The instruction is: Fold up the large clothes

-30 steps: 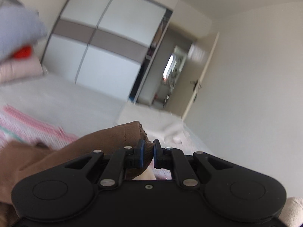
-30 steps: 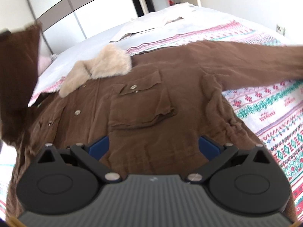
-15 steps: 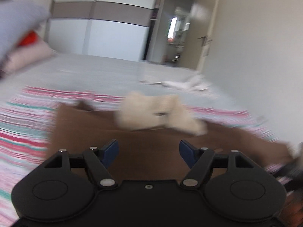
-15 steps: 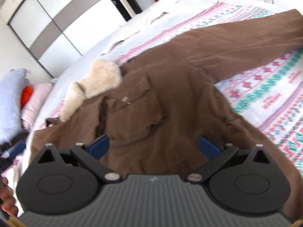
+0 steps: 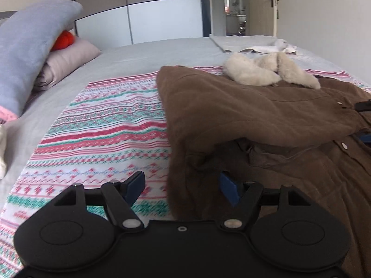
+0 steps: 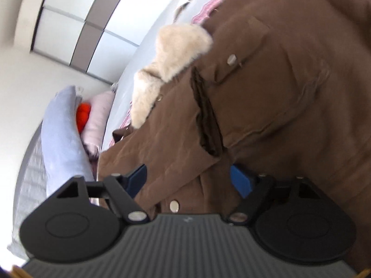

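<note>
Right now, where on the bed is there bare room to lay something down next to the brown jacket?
The patterned blanket lies bare between the brown jacket and the pillow stack. The grey sheet beyond it is bare up to the wardrobe. It is crowded around the jacket's fur collar and the crumpled white cloth behind it.

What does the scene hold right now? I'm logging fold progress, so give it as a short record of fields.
garment: brown jacket with cream fleece collar
fold state: one sleeve laid across the front
surface: patterned blanket on the bed
left gripper: open, at the jacket's edge
right gripper: open, over the jacket
beside: stacked pillows
</note>
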`<state>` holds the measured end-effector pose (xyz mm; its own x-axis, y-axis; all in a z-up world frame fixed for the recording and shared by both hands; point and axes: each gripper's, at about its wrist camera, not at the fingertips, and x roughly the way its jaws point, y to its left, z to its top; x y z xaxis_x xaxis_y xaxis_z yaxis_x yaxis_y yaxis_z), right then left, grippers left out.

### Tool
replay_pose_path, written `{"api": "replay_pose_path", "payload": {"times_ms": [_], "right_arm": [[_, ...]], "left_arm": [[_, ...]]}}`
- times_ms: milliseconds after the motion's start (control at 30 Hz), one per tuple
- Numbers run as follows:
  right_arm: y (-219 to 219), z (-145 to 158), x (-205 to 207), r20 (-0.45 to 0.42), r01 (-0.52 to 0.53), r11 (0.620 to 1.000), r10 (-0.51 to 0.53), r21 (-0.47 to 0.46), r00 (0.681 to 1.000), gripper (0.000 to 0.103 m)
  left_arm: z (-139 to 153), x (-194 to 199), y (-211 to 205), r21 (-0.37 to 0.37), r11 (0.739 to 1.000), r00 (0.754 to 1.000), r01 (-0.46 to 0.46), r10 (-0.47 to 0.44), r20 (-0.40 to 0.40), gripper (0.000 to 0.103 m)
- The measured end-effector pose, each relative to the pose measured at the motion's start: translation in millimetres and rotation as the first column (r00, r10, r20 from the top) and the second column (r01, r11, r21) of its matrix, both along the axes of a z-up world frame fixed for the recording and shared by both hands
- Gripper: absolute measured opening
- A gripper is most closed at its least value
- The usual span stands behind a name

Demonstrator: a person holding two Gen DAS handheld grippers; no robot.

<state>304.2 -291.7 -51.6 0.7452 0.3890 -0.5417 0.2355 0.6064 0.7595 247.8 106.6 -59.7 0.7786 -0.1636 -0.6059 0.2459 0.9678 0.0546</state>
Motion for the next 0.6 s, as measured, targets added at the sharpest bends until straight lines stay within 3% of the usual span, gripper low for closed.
{"api": "replay_pose_path", "payload": {"times_ms": [67, 133, 167, 200, 233, 267, 333, 400, 467, 500, 533, 600], "right_arm": [[6, 2, 6, 0.006, 0.017, 1.000, -0.017, -0.012, 1.000, 0.083], [13, 3, 11, 0.020, 0.043, 0.999, -0.042, -0.026, 0.999, 0.074], [17, 2, 13, 0.028, 0.063, 0.997, -0.062, -0.040, 0.998, 0.057], [20, 1, 15, 0.044, 0.068, 0.996, -0.066, -0.051, 0.997, 0.032], [24, 2, 15, 0.060, 0.067, 0.995, -0.063, -0.068, 0.996, 0.019], [26, 4, 15, 0.087, 0.071, 0.993, -0.063, -0.097, 0.994, 0.012], [35, 20, 12, 0.187, 0.079, 0.983, -0.048, -0.166, 0.981, 0.011], [45, 36, 9, 0.245, 0.085, 0.955, -0.013, -0.283, 0.969, 0.011], [59, 34, 12, 0.207, 0.076, 0.893, 0.020, -0.444, 0.978, 0.011], [64, 25, 17, 0.137, 0.048, 0.863, 0.024, -0.503, 0.990, 0.011], [65, 11, 24, 0.034, -0.003, 0.853, 0.024, -0.523, 0.999, 0.011], [60, -2, 21, 0.025, 0.003, 0.872, 0.011, -0.489, 1.000, 0.011]], "left_arm": [[0, 7, -6, 0.004, 1.000, 1.000, -0.009, 0.009, 0.018, 0.070], [0, 17, -10, -0.005, 0.999, 0.999, -0.037, 0.037, 0.029, 0.069], [-1, 21, -11, -0.014, 0.998, 0.997, -0.058, 0.059, 0.041, 0.068], [-1, 24, -12, -0.022, 0.996, 0.995, -0.082, 0.084, 0.060, 0.064], [-1, 25, -12, -0.026, 0.995, 0.993, -0.092, 0.093, 0.077, 0.045], [1, 26, -12, -0.024, 0.995, 0.992, -0.100, 0.102, 0.080, 0.038], [2, 24, -10, -0.022, 0.988, 0.984, -0.151, 0.152, 0.088, 0.031], [-5, 25, -8, 0.003, 0.987, 0.985, -0.162, 0.162, 0.053, 0.031], [-17, 26, -10, 0.042, 0.988, 0.989, -0.147, 0.148, -0.001, 0.031], [-18, 25, -13, 0.068, 0.989, 0.991, -0.131, 0.131, 0.002, 0.031], [-15, 24, -16, 0.094, 0.989, 0.993, -0.115, 0.116, -0.006, 0.032], [-5, 26, -17, 0.120, 0.989, 0.994, -0.085, 0.092, -0.053, 0.034]]}}
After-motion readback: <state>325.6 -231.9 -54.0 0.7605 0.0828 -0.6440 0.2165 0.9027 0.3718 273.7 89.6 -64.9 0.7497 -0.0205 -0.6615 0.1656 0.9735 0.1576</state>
